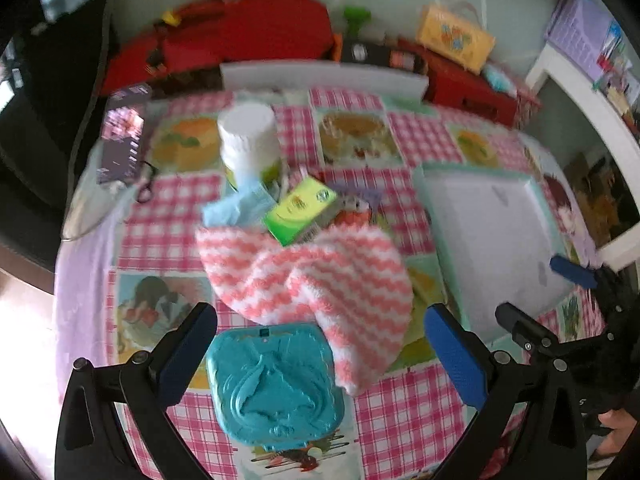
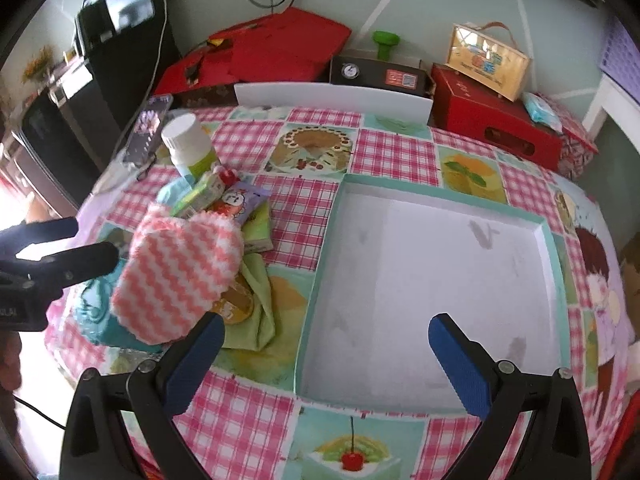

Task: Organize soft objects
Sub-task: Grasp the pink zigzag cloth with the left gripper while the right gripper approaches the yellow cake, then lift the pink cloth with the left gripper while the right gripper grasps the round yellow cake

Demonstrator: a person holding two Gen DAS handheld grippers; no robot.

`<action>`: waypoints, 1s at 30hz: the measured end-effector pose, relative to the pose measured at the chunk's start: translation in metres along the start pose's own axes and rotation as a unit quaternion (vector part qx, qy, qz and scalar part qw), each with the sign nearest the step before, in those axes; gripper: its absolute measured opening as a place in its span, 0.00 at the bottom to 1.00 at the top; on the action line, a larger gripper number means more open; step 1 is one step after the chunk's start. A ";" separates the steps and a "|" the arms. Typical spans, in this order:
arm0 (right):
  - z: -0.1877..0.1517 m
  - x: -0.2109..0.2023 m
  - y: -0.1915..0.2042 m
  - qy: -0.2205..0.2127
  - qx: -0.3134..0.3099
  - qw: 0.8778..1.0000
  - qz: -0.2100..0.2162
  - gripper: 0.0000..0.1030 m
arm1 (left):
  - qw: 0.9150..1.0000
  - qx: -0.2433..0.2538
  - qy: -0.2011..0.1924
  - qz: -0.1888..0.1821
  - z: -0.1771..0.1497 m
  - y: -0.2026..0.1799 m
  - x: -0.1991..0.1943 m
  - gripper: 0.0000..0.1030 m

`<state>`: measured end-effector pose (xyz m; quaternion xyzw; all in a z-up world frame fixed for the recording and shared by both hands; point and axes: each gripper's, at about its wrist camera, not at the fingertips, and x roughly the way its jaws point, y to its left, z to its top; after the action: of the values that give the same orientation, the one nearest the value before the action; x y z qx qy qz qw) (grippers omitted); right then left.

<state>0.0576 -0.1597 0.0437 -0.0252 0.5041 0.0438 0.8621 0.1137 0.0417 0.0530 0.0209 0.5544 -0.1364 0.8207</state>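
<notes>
My left gripper (image 1: 320,354) stood wide open, its blue pads (image 1: 188,354) well apart and gripping nothing; a teal box (image 1: 276,384) with a raised moulded lid lay on the table between them, whether touching either pad I could not tell. Just beyond it lay the pink-and-white striped cloth (image 1: 320,280), crumpled, one corner draped over the box's far right edge. My right gripper (image 2: 326,364) was also spread wide and empty, hovering over the near edge of a shallow white tray (image 2: 420,280) with a pale green rim. From that side the striped cloth showed as a rounded heap left of the tray, lying over a green cloth (image 2: 262,304) and the teal box. Behind the cloth sat a small pile: a green carton (image 1: 302,210), a light blue cloth (image 1: 236,208), a purple packet (image 2: 244,202), and a white-capped bottle (image 1: 250,142) standing upright. A phone (image 1: 120,144) lay near the table's far left edge. The table wore a pink checked tablecloth (image 2: 240,412) with cake pictures. Beyond it: a white board (image 2: 332,98) on edge, red cases (image 2: 496,120), a yellow box with handles (image 2: 490,62), a green object (image 2: 386,42), pale walls, and dark equipment (image 2: 120,12) at the left.
</notes>
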 end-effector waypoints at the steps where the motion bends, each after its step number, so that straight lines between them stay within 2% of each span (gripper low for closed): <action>1: 0.001 0.003 0.003 0.002 -0.006 1.000 -0.007 1.00 | 1.000 0.009 0.017 0.000 0.004 0.000 0.007 0.99; 3: 0.003 0.008 0.006 0.004 -0.014 1.000 -0.009 1.00 | 0.999 0.021 0.042 -0.003 0.008 0.000 0.019 0.95; 5: 0.004 0.013 0.007 0.008 -0.016 1.000 -0.004 1.00 | 0.998 0.025 0.064 -0.003 0.012 0.001 0.029 0.78; 8: 0.006 0.024 0.006 0.015 -0.016 1.000 -0.008 1.00 | 0.996 0.028 0.087 -0.007 0.017 0.001 0.044 0.68; 9: 0.007 0.027 0.006 0.017 -0.016 1.000 -0.009 1.00 | 0.995 0.029 0.090 -0.007 0.017 0.002 0.047 0.66; 11: 0.008 0.031 0.004 0.016 -0.011 1.000 -0.007 1.00 | 0.995 0.024 0.096 -0.013 0.018 0.003 0.053 0.53; 13: 0.010 0.035 0.002 0.017 -0.006 1.000 -0.010 1.00 | 0.995 0.018 0.098 -0.025 0.018 0.004 0.057 0.46; 15: 0.013 0.038 0.000 0.016 -0.001 1.000 -0.013 1.00 | 0.995 0.016 0.097 -0.026 0.019 0.003 0.060 0.43; 18: 0.016 0.042 0.000 0.014 0.003 1.000 -0.009 1.00 | 0.995 0.016 0.094 -0.030 0.019 0.002 0.063 0.34; 20: 0.018 0.045 -0.001 0.014 0.005 1.000 -0.007 1.00 | 0.995 0.016 0.088 -0.032 0.019 0.002 0.063 0.22; 23: 0.019 0.049 0.000 0.016 0.005 1.000 -0.004 1.00 | 0.996 0.010 0.074 -0.038 0.019 0.005 0.060 0.16; 30: 0.018 0.059 0.002 0.020 0.005 1.000 0.005 1.00 | 0.999 -0.015 0.023 -0.045 0.010 0.009 0.043 0.14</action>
<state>0.1013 -0.1530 0.0013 -0.0192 0.5217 0.0448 0.8517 0.1403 0.0398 0.0161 -0.0131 0.5758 -0.1645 0.8007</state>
